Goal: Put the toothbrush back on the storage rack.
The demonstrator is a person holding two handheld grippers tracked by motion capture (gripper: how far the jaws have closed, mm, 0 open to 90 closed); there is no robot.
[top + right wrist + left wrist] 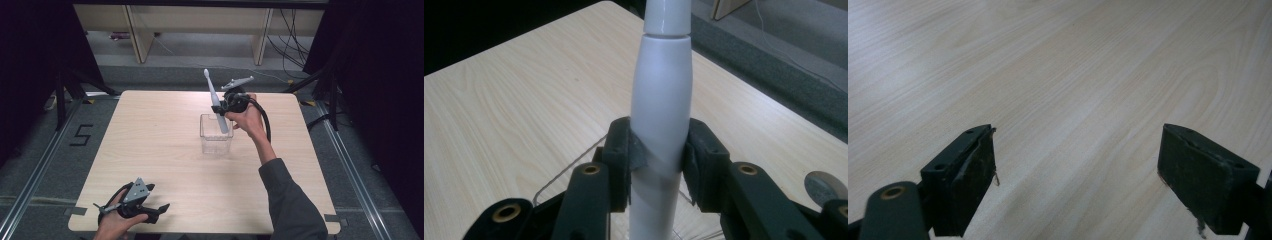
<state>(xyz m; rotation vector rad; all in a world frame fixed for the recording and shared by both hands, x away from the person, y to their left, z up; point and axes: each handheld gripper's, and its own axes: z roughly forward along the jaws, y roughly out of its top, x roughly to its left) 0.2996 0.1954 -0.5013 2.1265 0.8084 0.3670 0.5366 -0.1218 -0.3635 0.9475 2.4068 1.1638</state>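
High view: the left gripper (161, 210) is seen resting at the bench's (150, 145) near left corner; the white electric toothbrush (216, 102) stands tilted in the clear container (216, 135).
Left gripper view: fingers (963, 185) are spread wide over bare bench, nothing between them.
Right gripper view: the right gripper (659, 160) is clamped on the toothbrush handle.

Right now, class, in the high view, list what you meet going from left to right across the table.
left gripper → clear plastic container → right gripper, shut on the white electric toothbrush
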